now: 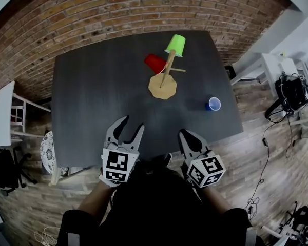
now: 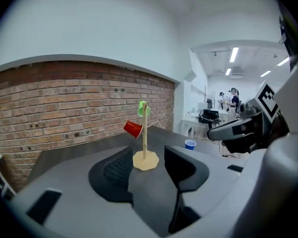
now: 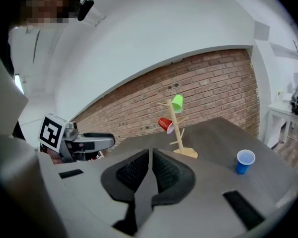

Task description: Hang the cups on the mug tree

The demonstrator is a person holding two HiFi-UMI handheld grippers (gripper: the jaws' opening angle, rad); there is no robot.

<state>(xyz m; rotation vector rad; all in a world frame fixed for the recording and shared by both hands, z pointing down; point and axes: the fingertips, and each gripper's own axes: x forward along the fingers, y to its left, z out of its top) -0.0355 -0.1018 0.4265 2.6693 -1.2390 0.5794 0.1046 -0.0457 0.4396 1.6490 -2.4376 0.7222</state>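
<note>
Over on the far half of the dark grey rectangular table (image 1: pixel 92 101), the wooden mug tree with its flat pale base (image 1: pixel 162 87) stands upright, and two cups are already on it. A lime-green plastic cup (image 1: pixel 176 45) hangs mouth-down near the top of the post, and a red plastic cup (image 1: pixel 155 63) hangs tilted on a peg lower down, on the tree's left. One cup is not yet hung: the small blue plastic cup (image 1: pixel 213 104) stands mouth-up near the table's right edge, well apart from the tree. Down at the near edge, both tools hover side by side. The left gripper (image 1: pixel 132 123) has its jaws spread, nothing between them. The right gripper (image 1: pixel 186 136) has its jaws pressed together, holding nothing. A red brick wall (image 1: pixel 143 9) runs behind the table.
</note>
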